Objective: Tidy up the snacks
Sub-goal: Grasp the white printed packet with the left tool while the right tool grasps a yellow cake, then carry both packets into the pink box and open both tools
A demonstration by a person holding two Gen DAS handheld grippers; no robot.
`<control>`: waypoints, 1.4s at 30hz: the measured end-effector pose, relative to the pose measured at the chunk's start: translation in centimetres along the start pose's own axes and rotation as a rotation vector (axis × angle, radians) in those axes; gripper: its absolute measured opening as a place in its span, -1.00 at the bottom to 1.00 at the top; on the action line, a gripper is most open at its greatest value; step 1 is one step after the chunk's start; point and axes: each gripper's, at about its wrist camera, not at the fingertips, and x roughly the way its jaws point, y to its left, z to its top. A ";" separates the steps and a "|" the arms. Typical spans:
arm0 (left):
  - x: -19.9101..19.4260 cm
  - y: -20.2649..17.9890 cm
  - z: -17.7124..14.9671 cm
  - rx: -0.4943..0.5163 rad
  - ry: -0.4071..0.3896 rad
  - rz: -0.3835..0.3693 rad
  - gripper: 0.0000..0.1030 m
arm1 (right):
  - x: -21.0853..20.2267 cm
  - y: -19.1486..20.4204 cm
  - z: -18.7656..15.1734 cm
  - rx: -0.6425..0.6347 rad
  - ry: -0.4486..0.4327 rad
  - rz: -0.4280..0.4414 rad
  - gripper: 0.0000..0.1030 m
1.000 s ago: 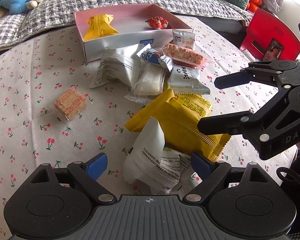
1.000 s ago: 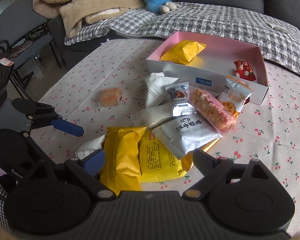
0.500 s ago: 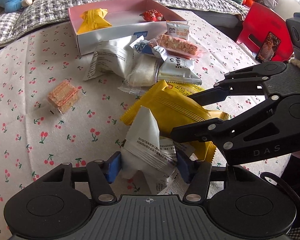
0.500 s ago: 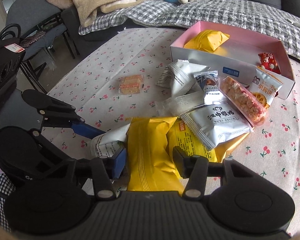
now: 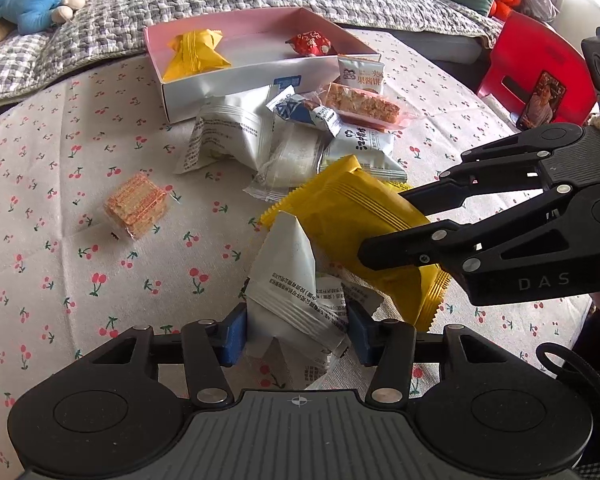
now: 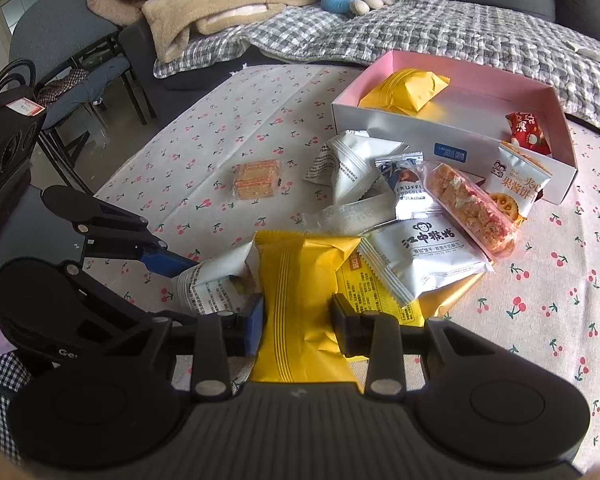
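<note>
We are clamping the left gripper (image 5: 296, 330), its jaws having just been closing, on one white packet (image 5: 296, 280) at the near table edge. We are pinching one yellow packet (image 6: 296, 300) in the right gripper (image 6: 296, 320), whose jaws have likewise just been closing. Both packets are touching. Farther out, one pink box (image 6: 540, 92) is holding two snacks: a yellow pouch (image 6: 404, 90) and a red candy (image 6: 526, 128). A heap of loose packets is lying between grippers and box; one wafer block (image 6: 257, 178) is sitting apart.
</note>
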 end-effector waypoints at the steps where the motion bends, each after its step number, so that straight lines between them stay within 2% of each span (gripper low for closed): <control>1: -0.1 0.0 0.1 -0.001 -0.006 0.003 -0.04 | -0.1 -0.1 0.0 0.004 -0.003 -0.002 -0.37; 9: -0.9 0.7 0.5 -0.021 -0.038 0.021 -0.05 | -1.2 -0.6 0.7 0.033 -0.038 -0.004 -0.38; 19: -1.6 1.5 1.6 -0.049 -0.076 0.044 -0.05 | -2.6 -2.8 1.7 0.097 -0.083 -0.057 -0.38; 42: -2.3 1.6 7.4 -0.123 -0.189 0.080 -0.05 | -5.9 -9.8 5.5 0.271 -0.216 -0.176 -0.38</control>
